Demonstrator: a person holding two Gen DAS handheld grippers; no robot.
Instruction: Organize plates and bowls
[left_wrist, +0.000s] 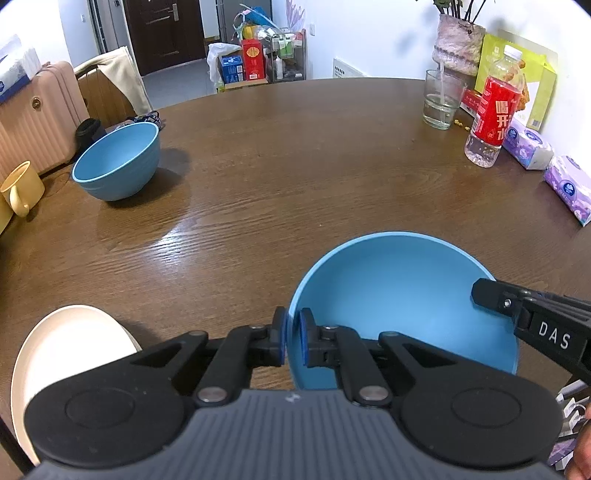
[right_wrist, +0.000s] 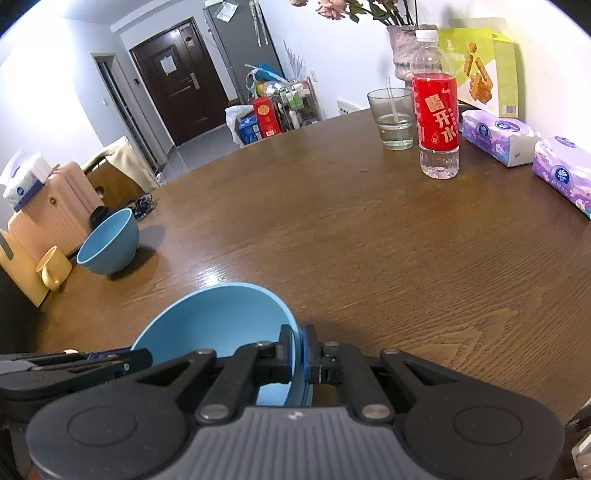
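On the left I note a cream plate (left_wrist: 70, 354) at the counter (left_wrist: 295, 166) edge and a second blue bowl (left_wrist: 116, 162) farther off. My left hand-held gripper (left_wrist: 292, 341) and right hand-held gripper (right_wrist: 298, 354) each pinch opposite rims of the near blue bowl (left_wrist: 402, 295). I judge it light, rigid, smooth plastic; rim grips suit it. The wood looks glossy, with bottle (right_wrist: 436, 110) and glass (right_wrist: 393, 118) far right.

bottle (right_wrist: 437, 122) | glass (right_wrist: 393, 120) | mug (left_wrist: 20, 188) | tissue packs (right_wrist: 496, 134) | suitcase (left_wrist: 37, 122)
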